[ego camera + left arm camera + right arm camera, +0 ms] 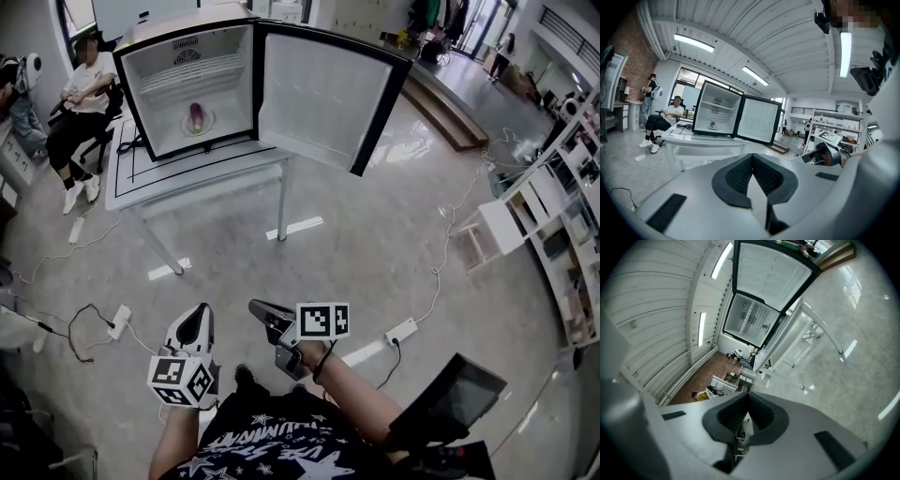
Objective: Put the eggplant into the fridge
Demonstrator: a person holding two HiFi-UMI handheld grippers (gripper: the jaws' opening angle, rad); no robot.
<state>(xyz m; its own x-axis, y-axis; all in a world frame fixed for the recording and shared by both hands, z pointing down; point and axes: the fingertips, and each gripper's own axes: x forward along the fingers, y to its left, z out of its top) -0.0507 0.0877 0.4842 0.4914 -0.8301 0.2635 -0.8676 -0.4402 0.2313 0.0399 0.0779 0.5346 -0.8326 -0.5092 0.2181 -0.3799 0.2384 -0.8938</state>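
Off to the left a person (82, 94) sits in a chair beside the white tabletop (187, 173). On that tabletop stands the fridge (234, 75), its inside pale and lit. The eggplant (197, 114) is in the fridge, purple, lying on a small plate (208, 126) on the bottom, below a wire shelf (192, 73). The door (323, 94) hangs wide open to the right of the box, its inner face turned out to the room. Further right, against the wall, are white shelves (553, 202) with odds and ends on them. Cables and a power strip (401, 330) lie on the shiny grey floor (375, 244).

Down near the wearer, well apart from the tabletop, both tools are held low over the floor. The left tongs (197, 314) point ahead toward the fridge, marker cube (183, 380) at the back; in the left gripper view the left tongs (752, 157) are closed tip to tip with nothing between them, and the eggplant (712, 125) shows far off inside the open fridge. Just beside them, the right tongs (258, 307) angle up and left, gripped by the right hand (314, 354); in the right gripper view the right tongs (749, 397) are also pressed together and hold nothing. A dark screen (450, 398) sits at the lower right
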